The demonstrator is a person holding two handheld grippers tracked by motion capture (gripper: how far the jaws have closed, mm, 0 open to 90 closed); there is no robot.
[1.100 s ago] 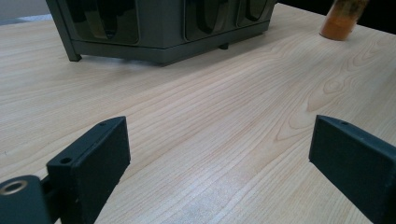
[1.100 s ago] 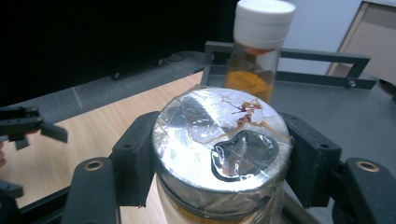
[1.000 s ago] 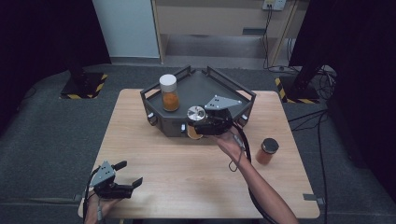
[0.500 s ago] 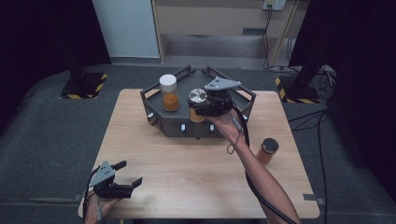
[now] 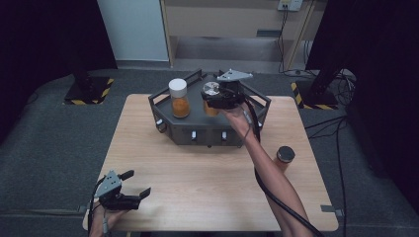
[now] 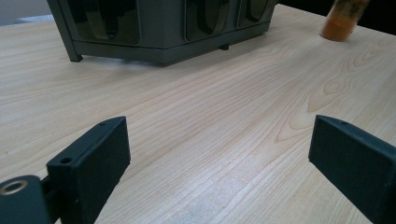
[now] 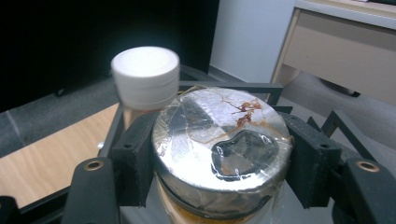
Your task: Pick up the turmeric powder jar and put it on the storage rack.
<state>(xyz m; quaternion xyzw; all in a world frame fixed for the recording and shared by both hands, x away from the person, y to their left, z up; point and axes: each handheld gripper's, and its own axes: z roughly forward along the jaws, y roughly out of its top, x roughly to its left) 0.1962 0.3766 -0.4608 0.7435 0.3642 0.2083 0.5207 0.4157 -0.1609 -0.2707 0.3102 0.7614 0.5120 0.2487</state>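
Observation:
My right gripper point(image 5: 215, 97) is shut on a foil-sealed jar point(image 5: 211, 89) of orange powder and holds it over the dark tray point(image 5: 197, 131), to the right of a white-capped jar point(image 5: 178, 98) that stands on it. In the right gripper view the black pads clamp both sides of the foil-sealed jar point(image 7: 222, 135), and the white-capped jar point(image 7: 145, 74) rises just behind it on the left. My left gripper point(image 5: 133, 183) rests open near the table's front left corner; in the left gripper view its jaws point(image 6: 219, 154) stand wide apart over bare wood.
A dark-capped jar point(image 5: 284, 157) of orange powder stands on the table right of the person's forearm, also seen as the orange jar point(image 6: 343, 18) far off. The dark tray point(image 6: 159, 28) has raised rails and knobs along its front. A black cable trails along the right arm.
My right gripper carried the foil-sealed jar from the tray's front edge away from the person and slightly up, over the tray beside the white-capped jar. The left gripper stayed put.

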